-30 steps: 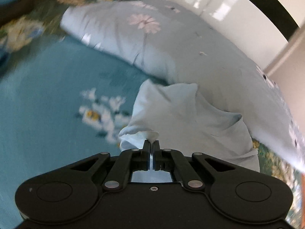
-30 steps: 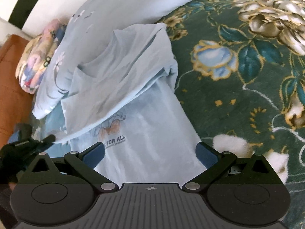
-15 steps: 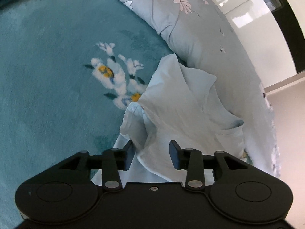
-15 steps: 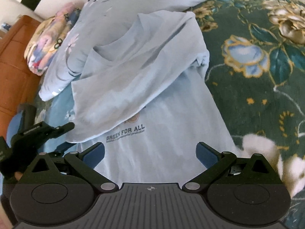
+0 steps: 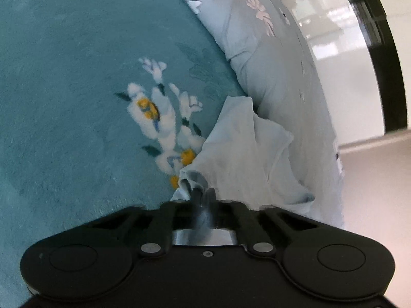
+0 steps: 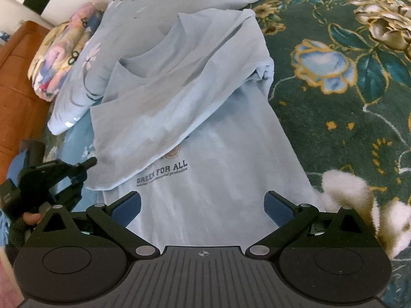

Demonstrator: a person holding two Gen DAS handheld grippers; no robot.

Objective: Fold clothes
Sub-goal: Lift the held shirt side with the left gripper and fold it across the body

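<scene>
My left hand-held gripper (image 5: 199, 192) has its fingers pressed together on a bunched corner of the pale blue T-shirt (image 6: 205, 179); my right hand-held gripper (image 6: 203, 205) hovers spread wide over the shirt's lower body, holding nothing. The shirt lies on the bed's floral blanket (image 6: 346, 118), chest print facing up, with its upper part folded diagonally over the front and its collar end resting against the grey flowered pillow (image 5: 269, 59). I judge it light, thin and limp: it will drape and crease rather than hold a line. Seams, hem and sleeve edges look like the surest holds. The bunched sleeve (image 6: 264, 73) at the right edge looks liable to drag loose.
</scene>
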